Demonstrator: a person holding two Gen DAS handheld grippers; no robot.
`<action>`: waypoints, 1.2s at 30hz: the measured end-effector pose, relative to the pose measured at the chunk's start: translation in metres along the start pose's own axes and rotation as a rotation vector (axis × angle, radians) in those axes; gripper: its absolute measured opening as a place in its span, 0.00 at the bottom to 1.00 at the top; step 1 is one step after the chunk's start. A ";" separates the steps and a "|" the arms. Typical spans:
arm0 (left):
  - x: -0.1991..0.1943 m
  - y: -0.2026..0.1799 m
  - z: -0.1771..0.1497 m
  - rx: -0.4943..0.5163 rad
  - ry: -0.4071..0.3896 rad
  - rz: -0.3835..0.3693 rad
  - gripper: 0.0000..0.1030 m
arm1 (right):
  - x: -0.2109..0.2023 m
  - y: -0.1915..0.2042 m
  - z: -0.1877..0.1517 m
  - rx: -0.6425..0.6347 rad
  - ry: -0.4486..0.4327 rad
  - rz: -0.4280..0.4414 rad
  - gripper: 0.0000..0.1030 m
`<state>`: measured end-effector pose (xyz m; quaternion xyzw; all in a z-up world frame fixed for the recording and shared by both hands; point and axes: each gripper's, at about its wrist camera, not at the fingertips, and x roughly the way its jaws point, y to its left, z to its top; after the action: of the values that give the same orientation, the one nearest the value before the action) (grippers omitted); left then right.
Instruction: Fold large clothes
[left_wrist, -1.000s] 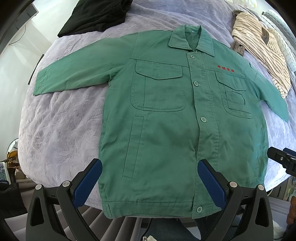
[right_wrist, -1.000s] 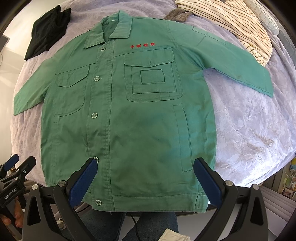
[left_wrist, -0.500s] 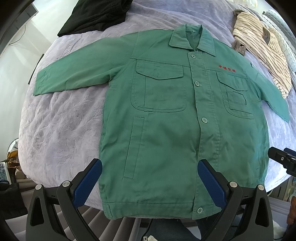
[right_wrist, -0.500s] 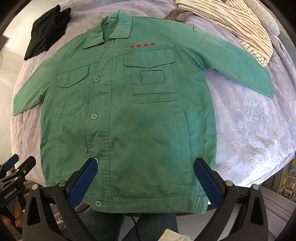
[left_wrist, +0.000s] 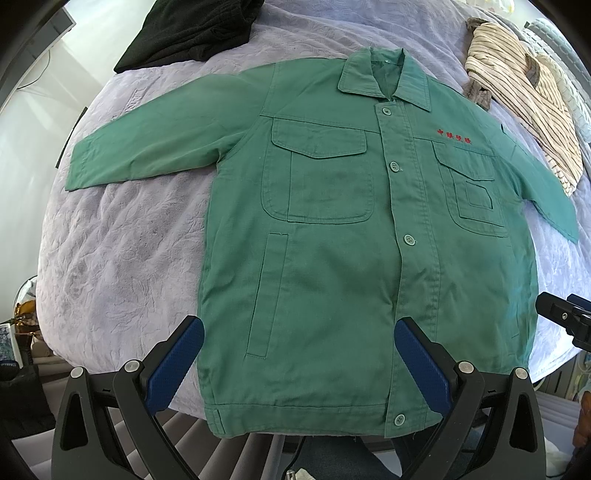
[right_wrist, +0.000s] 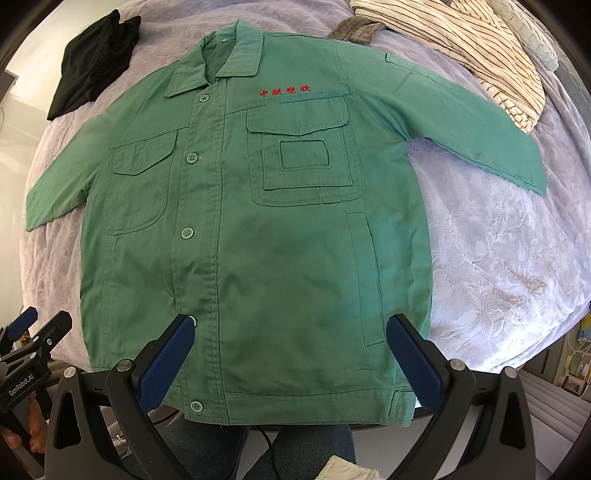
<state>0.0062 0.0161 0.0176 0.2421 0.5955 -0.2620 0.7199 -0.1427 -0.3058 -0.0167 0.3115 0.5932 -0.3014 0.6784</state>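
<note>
Left claw (left_wrist: 299, 350) gapes wide and empty over the hem at 6 o'clock; the green jacket (left_wrist: 332, 258) lies flat, buttoned, sleeves spread on the bed (left_wrist: 122, 258), unmoved over the last second. Right claw (right_wrist: 290, 349) likewise gapes empty: folding not yet begun.

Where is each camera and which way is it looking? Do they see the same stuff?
Left wrist: on the left gripper, at the hem, facing the collar of the green jacket; own open blue pads show, plus the right gripper at the right edge.
Right wrist: on the right gripper, facing the same way; own open pads, left gripper, jeans.
Both share: jacket, black garment, striped garment, purple bedspread.
</note>
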 end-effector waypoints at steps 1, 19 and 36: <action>0.000 0.000 0.000 0.000 0.000 0.000 1.00 | 0.000 0.000 0.000 0.000 0.000 0.000 1.00; 0.001 0.001 0.001 -0.001 0.001 0.003 1.00 | 0.002 0.002 -0.001 0.001 0.001 -0.004 1.00; 0.036 0.051 0.007 -0.084 0.055 -0.053 1.00 | 0.018 0.027 0.009 0.014 -0.007 0.009 1.00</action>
<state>0.0509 0.0468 -0.0150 0.2030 0.6315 -0.2490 0.7057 -0.1145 -0.2967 -0.0317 0.3178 0.5872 -0.3039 0.6796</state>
